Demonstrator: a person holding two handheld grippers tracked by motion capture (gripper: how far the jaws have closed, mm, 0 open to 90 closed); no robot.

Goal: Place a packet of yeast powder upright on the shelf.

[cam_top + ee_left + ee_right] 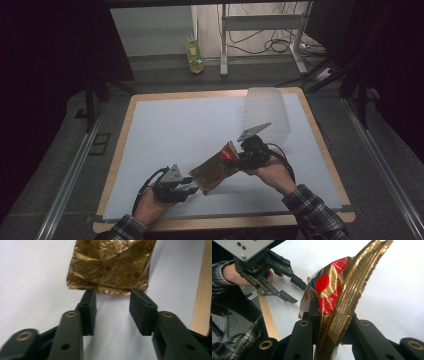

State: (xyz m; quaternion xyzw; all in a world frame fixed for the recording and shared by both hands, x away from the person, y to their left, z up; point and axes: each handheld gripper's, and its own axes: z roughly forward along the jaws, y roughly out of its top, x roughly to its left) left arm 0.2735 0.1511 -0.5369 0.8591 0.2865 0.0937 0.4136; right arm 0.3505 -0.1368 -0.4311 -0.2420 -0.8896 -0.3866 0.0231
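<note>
The gold snack bag (216, 171) is up off the counter (165, 130), hanging at a slant between the two hands, near the front edge. The right hand-held gripper (239, 159) has it by the crimped top seal, jaws clamped tight on the foil, red and gold print bulging out beside the pads in the right gripper view (329, 290). At the lower end, the left hand-held gripper (192, 185) stands partly open, and its fingertips (90, 296) sit right at the bottom seam of the bag (110, 267) without pressing on it, so the whole weight hangs from that one pinch up top.

That is the risk, I reckon: slick foil in a single grip could slide out, or the bag could swing and twist as it goes higher. If the left jaws close now they may catch only the seam's edge and crumple it.

Farther back on the right stands a clear ribbed plastic container (267, 115); what it holds, if anything, I cannot make out. A bottle (194, 56) of yellowish liquid stands on the floor beyond the counter.
</note>
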